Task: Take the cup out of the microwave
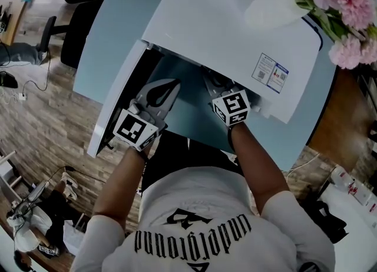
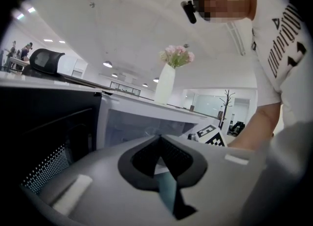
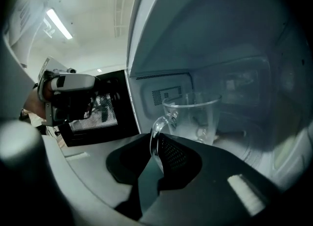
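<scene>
Right at the tips of the right gripper (image 3: 157,152): jaws closed on the thin handle (image 3: 156,127) of the glass cup (image 3: 195,117), apparently pinching it, the loop running down into the narrow slot between them. Stands upright inside the microwave (image 3: 220,49), just beyond those jaws, body ahead and slightly to the right, handle turned back towards the opening, base hidden behind the jaws. Calls, judging by that layout, for a straight pull backwards along the jaw line, kept level, rim up, clear of the cavity roof. Could swivel on so slim a grip, so worth going slowly.

Over at the left gripper (image 2: 159,144): jaws together, nothing between them. Hangs outside the cavity, beside the open door (image 2: 54,122), well farther from the cup than the right one. No obvious part in the lift.

Only in the right gripper view: the cup and the hold on it. In the head view neither, both hidden under the white top of the microwave. Shows instead the two grippers at the mouth of the cavity, the door open to the left, and the blue bench (image 1: 112,23) underneath. In the head and left gripper views alone: a white vase (image 2: 165,85) of pink flowers (image 2: 176,56) above the microwave, either on it or behind it, hard to say.
</scene>
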`<state>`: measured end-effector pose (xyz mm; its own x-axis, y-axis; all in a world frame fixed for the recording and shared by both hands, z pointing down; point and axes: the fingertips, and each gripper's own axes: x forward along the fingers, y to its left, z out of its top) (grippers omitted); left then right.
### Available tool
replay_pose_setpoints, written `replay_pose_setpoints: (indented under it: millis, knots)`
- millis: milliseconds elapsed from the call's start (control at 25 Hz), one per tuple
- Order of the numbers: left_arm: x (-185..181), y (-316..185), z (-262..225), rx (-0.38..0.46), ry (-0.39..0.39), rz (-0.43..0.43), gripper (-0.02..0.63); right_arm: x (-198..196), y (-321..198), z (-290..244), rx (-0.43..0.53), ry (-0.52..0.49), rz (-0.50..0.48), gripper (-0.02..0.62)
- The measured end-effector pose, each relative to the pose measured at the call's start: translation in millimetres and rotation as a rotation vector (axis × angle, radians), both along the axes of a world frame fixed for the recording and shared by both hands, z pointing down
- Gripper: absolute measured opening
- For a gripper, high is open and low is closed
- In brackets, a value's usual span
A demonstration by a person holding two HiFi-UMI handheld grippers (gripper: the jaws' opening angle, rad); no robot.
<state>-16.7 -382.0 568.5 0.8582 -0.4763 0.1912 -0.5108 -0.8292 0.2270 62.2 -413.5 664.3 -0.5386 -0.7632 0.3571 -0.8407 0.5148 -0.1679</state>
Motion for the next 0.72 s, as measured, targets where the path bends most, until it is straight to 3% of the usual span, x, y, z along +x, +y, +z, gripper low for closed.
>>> replay_pose_setpoints:
  millis: [360,720]
  knots:
    - [-0.3,-3.2,0.6,-0.012,0.009,-0.013,0.051,-1.1,-4.6,-15.9,0.062,-0.003,-0.016,0.018]
    - [2.2,4.2,-8.1,0.003,0.013,-0.032,0.049,-8.5,12.4,-23.6,0.060,-0.035,-0.042,0.011]
